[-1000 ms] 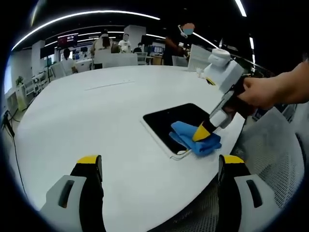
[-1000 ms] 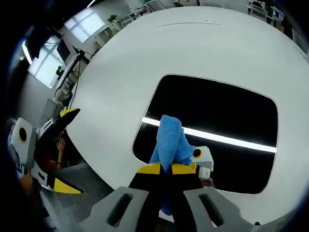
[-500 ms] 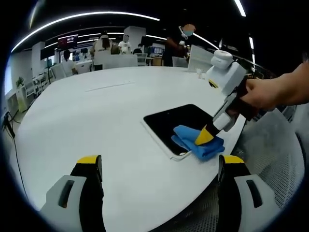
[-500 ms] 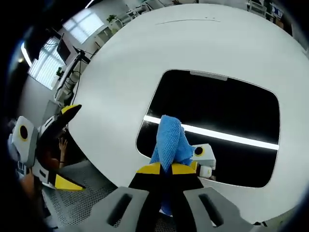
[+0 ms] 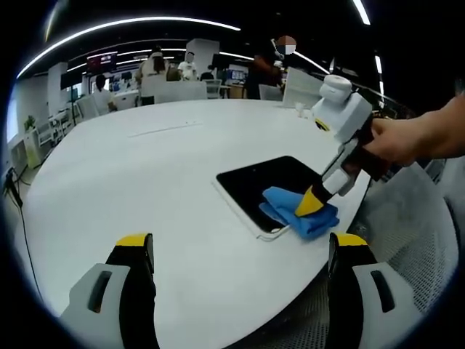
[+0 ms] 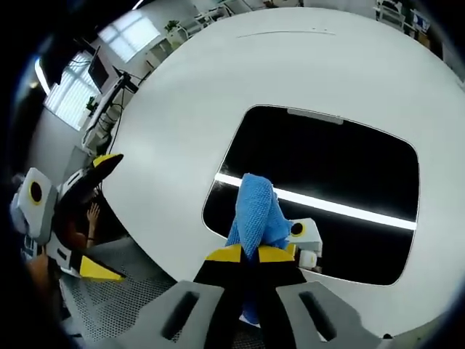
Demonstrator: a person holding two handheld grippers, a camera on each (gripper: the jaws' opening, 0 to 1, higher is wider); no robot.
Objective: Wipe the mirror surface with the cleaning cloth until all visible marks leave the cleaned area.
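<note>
Your right gripper view catches a ceiling light strip mirrored in the dark mirror (image 6: 320, 193); your left gripper view has people at desks behind. Your right gripper (image 6: 249, 253) pinches the blue cleaning cloth (image 6: 256, 211), pressed on the mirror's corner near the round white table's (image 5: 131, 182) edge. Your left gripper (image 5: 240, 247) hangs spread wide, holding nothing.

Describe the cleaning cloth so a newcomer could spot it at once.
On the big white round table lies a dark rectangular mirror near the edge. The cleaning cloth is the bunched bright blue fabric pinched in the right gripper, pressed on the mirror's near edge.
</note>
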